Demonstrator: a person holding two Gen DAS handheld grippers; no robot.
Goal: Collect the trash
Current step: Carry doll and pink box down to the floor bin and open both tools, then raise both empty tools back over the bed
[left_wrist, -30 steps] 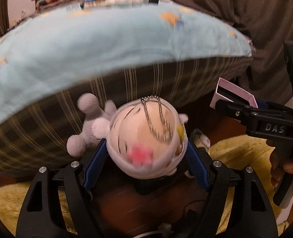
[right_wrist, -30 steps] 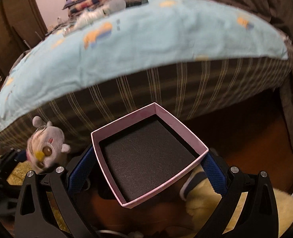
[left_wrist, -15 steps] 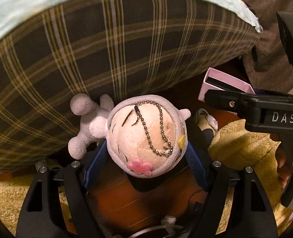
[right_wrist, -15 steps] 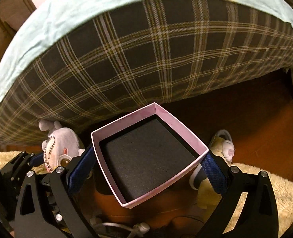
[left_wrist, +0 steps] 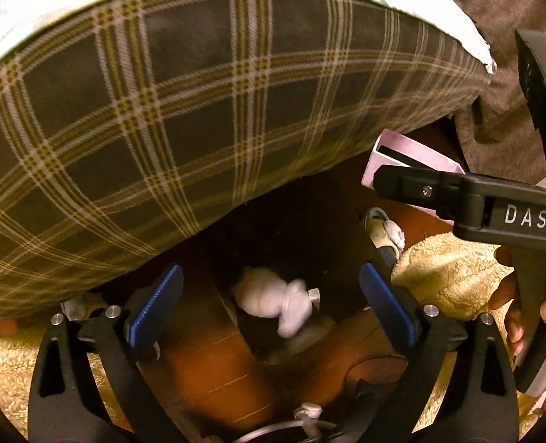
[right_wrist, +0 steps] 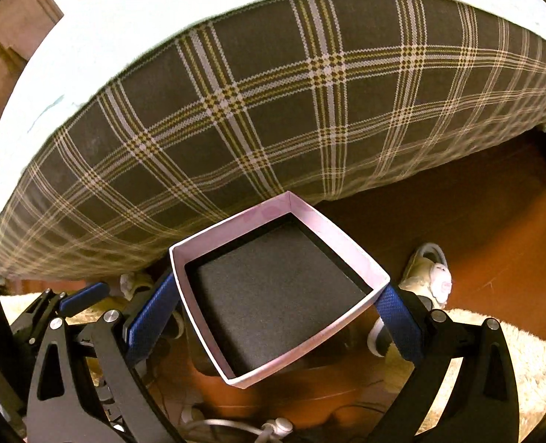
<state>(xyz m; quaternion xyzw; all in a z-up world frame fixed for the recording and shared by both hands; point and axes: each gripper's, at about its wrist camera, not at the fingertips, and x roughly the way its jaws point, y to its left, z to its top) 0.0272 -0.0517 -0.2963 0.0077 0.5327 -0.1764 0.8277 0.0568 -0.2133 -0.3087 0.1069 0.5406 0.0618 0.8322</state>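
My left gripper [left_wrist: 269, 299] is open and empty, its blue pads wide apart. Below it a pale plush doll [left_wrist: 273, 301], blurred, lies inside a dark bin [left_wrist: 291, 229] on the floor. My right gripper [right_wrist: 278, 302] is shut on a pink box [right_wrist: 276, 306] with a black foam lining, held open side up. The box [left_wrist: 409, 158] and the right gripper's black body also show at the right of the left wrist view, close beside the bin.
A bed with a brown plaid side [left_wrist: 199, 110] and light blue sheet overhangs just ahead. A beige fluffy rug [left_wrist: 450, 273] and a small shoe [right_wrist: 430, 277] lie on the brown wood floor [right_wrist: 476, 221]. Cables lie on the floor near me.
My left gripper has opened and let go of the plush doll, which has dropped into the dark bin below. Both grippers have moved lower toward the floor.
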